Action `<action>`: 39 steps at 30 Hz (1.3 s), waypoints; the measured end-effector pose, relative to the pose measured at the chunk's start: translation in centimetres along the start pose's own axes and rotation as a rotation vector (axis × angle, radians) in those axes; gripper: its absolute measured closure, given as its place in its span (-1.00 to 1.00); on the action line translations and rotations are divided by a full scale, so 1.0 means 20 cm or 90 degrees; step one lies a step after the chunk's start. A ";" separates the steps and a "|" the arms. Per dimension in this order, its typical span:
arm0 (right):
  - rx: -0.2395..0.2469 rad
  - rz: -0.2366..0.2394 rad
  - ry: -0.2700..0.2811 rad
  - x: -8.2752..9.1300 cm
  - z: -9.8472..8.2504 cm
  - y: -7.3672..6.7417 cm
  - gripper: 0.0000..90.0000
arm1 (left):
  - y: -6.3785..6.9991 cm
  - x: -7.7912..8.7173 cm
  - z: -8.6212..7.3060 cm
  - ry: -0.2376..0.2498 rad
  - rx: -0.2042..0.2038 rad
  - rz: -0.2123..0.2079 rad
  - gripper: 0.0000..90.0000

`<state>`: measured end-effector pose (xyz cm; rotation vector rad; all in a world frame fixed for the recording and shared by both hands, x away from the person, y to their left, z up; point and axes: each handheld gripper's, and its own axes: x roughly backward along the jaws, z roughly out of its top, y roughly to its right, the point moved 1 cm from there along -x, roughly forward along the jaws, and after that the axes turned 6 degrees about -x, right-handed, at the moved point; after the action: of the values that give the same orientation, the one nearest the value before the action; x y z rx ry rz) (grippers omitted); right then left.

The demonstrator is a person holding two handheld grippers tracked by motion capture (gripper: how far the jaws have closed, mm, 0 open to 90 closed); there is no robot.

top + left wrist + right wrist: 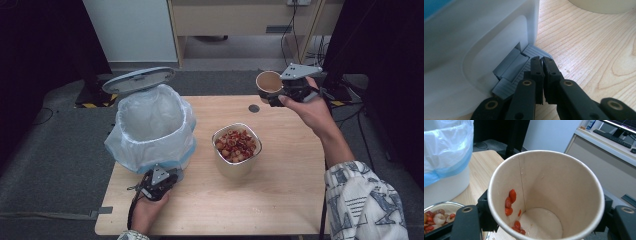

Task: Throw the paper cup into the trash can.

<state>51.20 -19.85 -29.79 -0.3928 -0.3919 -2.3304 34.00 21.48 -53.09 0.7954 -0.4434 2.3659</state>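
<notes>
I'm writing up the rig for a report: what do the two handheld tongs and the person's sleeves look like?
Both tongs are black, with linked black jaws set with brass-coloured rivets. The left tongs and the right tongs each carry a grey three-cornered plate on top. A black cable trails from the left one. The right sleeve is white with a blue-grey print; the left cuff looks alike.

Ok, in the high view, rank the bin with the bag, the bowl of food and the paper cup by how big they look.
1. Bin, clearly largest.
2. Bowl of food.
3. Paper cup, smallest, held in the right tongs; it sits farther from the camera, which may shrink it somewhat.
</notes>
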 end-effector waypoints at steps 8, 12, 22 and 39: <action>-0.014 0.013 0.003 -0.01 0.02 -0.02 -0.35 | 0.00 0.00 0.00 0.000 0.000 0.000 0.92; -0.020 0.022 0.006 -0.02 0.03 -0.03 -0.35 | 0.00 0.00 0.00 -0.001 0.000 0.000 0.92; -0.031 0.040 0.011 -0.04 0.06 -0.06 -0.35 | 0.00 0.00 0.00 -0.001 -0.001 0.001 0.92; -0.034 0.076 0.010 -0.08 0.12 -0.15 -0.35 | 0.00 0.00 0.00 -0.002 -0.002 0.001 0.92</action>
<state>50.60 -16.00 -28.76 -0.4126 -0.2904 -2.2295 33.98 21.46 -53.08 0.7979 -0.4489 2.3654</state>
